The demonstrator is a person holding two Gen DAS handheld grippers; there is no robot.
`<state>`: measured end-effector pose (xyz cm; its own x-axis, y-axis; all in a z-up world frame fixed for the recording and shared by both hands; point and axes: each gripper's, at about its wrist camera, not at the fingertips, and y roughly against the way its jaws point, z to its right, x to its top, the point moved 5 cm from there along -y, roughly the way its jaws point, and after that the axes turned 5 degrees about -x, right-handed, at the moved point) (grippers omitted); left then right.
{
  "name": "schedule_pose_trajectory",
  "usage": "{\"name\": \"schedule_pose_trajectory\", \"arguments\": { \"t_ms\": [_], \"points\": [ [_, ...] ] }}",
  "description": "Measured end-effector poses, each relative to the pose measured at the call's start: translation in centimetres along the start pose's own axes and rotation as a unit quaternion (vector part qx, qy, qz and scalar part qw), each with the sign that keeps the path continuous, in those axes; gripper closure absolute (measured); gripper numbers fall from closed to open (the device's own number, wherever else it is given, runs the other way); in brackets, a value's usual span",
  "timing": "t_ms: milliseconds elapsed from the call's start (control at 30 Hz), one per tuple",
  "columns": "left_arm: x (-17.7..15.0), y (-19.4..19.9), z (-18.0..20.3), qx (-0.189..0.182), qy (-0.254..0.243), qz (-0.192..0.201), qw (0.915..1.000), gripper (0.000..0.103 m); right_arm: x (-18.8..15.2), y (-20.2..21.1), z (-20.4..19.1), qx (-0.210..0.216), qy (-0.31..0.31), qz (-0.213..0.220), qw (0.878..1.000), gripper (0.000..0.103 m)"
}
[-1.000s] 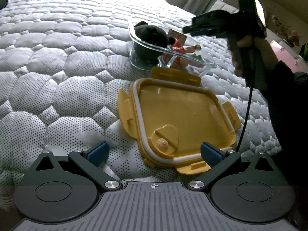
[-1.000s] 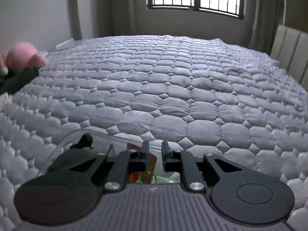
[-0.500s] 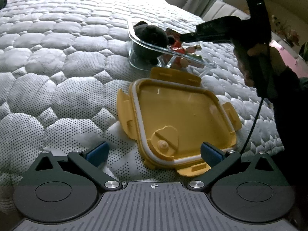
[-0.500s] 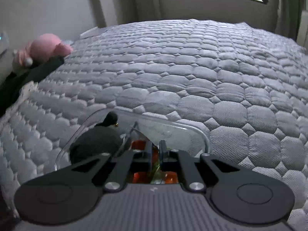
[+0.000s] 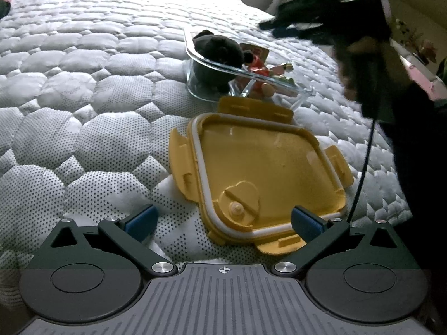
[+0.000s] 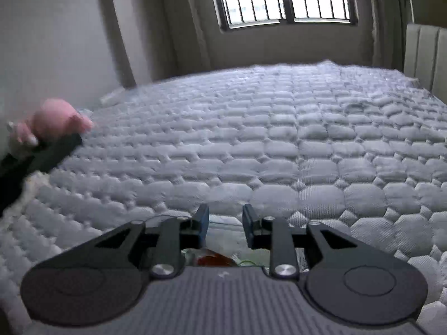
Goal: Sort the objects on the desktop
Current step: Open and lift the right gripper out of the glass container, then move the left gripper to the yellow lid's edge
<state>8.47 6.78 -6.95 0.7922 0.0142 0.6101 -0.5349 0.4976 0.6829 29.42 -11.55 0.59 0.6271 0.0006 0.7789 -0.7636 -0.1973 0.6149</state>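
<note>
We find the glass container [image 5: 301, 93] on the quilted mattress [image 5: 83, 89] already loaded: a dark plush toy [image 5: 218, 53] and small red and orange items [image 5: 258, 65] lie inside. Its yellow lid [image 5: 265, 173] lies unfitted just near of it, so we judge closing remains. The left gripper [image 5: 222, 220] hovers wide open at the lid's near edge, gripping nothing. The right gripper [image 6: 225, 223], above the container, is opening with nothing between its jaws. A pink plush [image 6: 56, 120] sits far left, obstructing nothing.
</note>
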Motion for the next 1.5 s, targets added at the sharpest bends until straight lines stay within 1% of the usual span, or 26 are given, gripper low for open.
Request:
{"name": "schedule_pose_trajectory", "arguments": {
  "t_ms": [33,67,100,133,167,200,267,300,333,400,467,533,567,633,700,767,867,900,933,1000,1067,1200,1300,1433,1467,1500],
  "points": [
    [0.0,0.1,-0.1,-0.001,0.001,0.001,1.0,0.0,-0.6,-0.9,-0.4,0.004,0.006,-0.02,1.0,0.082],
    [0.0,0.1,-0.2,-0.004,0.003,0.001,1.0,0.0,-1.3,-1.2,-0.7,0.01,0.009,-0.028,1.0,0.081],
    [0.0,0.1,-0.3,-0.007,0.006,0.002,1.0,0.0,-2.0,-1.1,-1.1,0.009,0.019,-0.027,0.999,0.079],
    [0.1,0.1,-0.4,-0.008,0.008,0.002,0.9999,0.0,-2.6,-1.0,-1.4,-0.002,0.033,-0.024,0.999,0.077],
    [0.1,0.1,-0.4,-0.008,0.009,0.002,0.9999,0.0,-3.0,-0.8,-1.7,-0.017,0.052,-0.017,0.998,0.076],
    [0.1,0.1,-0.3,-0.007,0.006,0.002,1.0,0.0,-3.3,-0.4,-1.7,-0.023,0.06,-0.011,0.998,0.076],
    [0.0,0.0,-0.2,-0.006,0.0,0.002,1.0,0.0,-3.5,0.9,-1.2,-0.021,0.04,-0.001,0.999,0.076],
    [0.0,0.0,-0.2,-0.006,0.0,0.002,1.0,0.0,-3.5,1.7,-0.9,-0.013,0.029,0.0,0.999,0.075],
    [0.0,0.0,-0.3,-0.008,0.002,0.002,1.0,0.0,-3.5,2.5,-0.6,-0.004,0.017,0.001,1.0,0.066],
    [0.2,-0.1,-0.3,-0.009,0.006,0.002,0.9999,0.0,-3.6,3.6,-0.1,0.015,0.003,-0.024,1.0,0.054],
    [0.2,-0.3,-0.1,-0.001,0.003,0.0,1.0,0.0,-3.8,3.8,0.1,0.014,0.002,-0.06,0.998,0.055],
    [0.2,-0.5,0.2,0.008,-0.002,-0.001,1.0,0.0,-4.1,3.4,0.2,0.014,0.002,-0.088,0.996,0.059],
    [0.2,-0.5,0.3,0.013,-0.005,-0.003,0.9999,0.0,-4.2,2.9,0.3,0.017,-0.007,-0.096,0.995,0.061],
    [0.2,-0.4,0.4,0.018,-0.004,-0.006,0.9998,0.0,-4.3,1.8,0.5,0.017,-0.025,-0.104,0.994,0.062],
    [0.3,-0.2,0.5,0.022,-0.001,-0.01,0.9997,0.0,-4.4,1.0,0.9,0.014,-0.035,-0.1,0.994,0.063],
    [0.5,0.2,0.5,0.027,0.002,-0.014,0.9995,0.0,-4.4,1.0,1.4,0.019,-0.056,-0.094,0.994,0.064],
    [1.0,0.6,0.4,0.038,0.005,-0.018,0.9991,0.0,-4.7,3.3,2.3,0.039,-0.082,-0.065,0.994,0.064],
    [1.3,0.6,0.3,0.043,0.007,-0.019,0.9988,0.0,-4.9,4.5,2.8,0.037,-0.085,-0.047,0.995,0.062],
    [1.5,0.7,0.3,0.048,0.01,-0.02,0.9986,0.0,-5.1,5.8,3.4,0.032,-0.085,-0.028,0.995,0.056],
    [2.1,0.7,0.4,0.053,0.016,-0.022,0.9982,0.0,-6.2,8.2,4.7,0.014,-0.087,0.003,0.996,0.047],
    [2.6,0.7,0.9,0.049,0.018,-0.023,0.9984,0.0,-8.0,9.9,5.9,-0.001,-0.097,0.016,0.995,0.044],
    [3.4,0.4,2.7,0.064,-0.005,-0.025,0.9976,0.0,-12.8,12.2,7.7,0.0,-0.122,0.012,0.992,0.044],
    [3.3,0.0,4.2,0.071,-0.024,-0.035,0.9966,0.0,-15.4,12.8,8.7,-0.009,-0.138,0.003,0.99,0.044],
    [2.3,-0.6,5.8,0.077,-0.049,-0.051,0.9945,0.0,-17.1,12.8,9.3,0.004,-0.149,-0.024,0.989,0.044],
    [2.1,-0.7,6.0,0.077,-0.052,-0.055,0.9942,0.0,-17.3,12.8,9.4,0.007,-0.15,-0.027,0.988,0.043],
    [1.9,-0.8,6.2,0.077,-0.053,-0.057,0.9939,0.0,-17.6,13.1,9.4,0.008,-0.149,-0.028,0.988,0.039]
  ]
}}
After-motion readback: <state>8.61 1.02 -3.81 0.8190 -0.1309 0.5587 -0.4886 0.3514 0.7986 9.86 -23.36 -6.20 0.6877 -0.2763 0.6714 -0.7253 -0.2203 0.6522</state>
